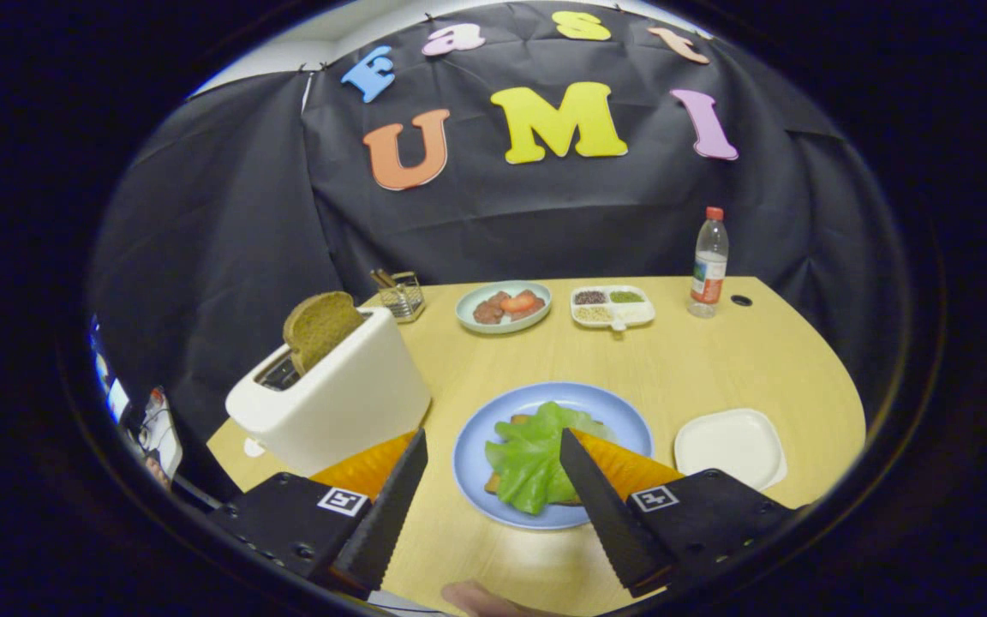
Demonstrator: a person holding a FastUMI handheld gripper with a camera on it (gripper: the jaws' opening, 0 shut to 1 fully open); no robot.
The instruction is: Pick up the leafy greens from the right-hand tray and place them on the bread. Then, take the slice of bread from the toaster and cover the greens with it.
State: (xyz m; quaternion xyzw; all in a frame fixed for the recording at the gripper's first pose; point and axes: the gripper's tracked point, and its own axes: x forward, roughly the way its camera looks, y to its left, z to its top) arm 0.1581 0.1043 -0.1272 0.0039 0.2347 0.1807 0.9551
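Note:
A green lettuce leaf (535, 454) lies on a slice of bread (517, 420) on the blue plate (609, 411), just ahead of my fingers. My gripper (493, 446) hovers above the plate's near side, open, with nothing between the fingers. The left fingertip (412, 454) hangs over the table beside the plate; the right fingertip (575, 454) overlaps the leaf's right edge in the view. A white toaster (331, 394) stands to the left of the plate, with a brown slice of bread (320, 327) sticking up out of its slot. To the right of the plate sits a white square tray (732, 446), bare.
At the table's far side are a pale green plate with meat and tomato pieces (504, 306), a white divided dish of grains (612, 306), a water bottle (708, 262) and a small glass holder (400, 294). A fingertip of a person (472, 598) shows below the gripper.

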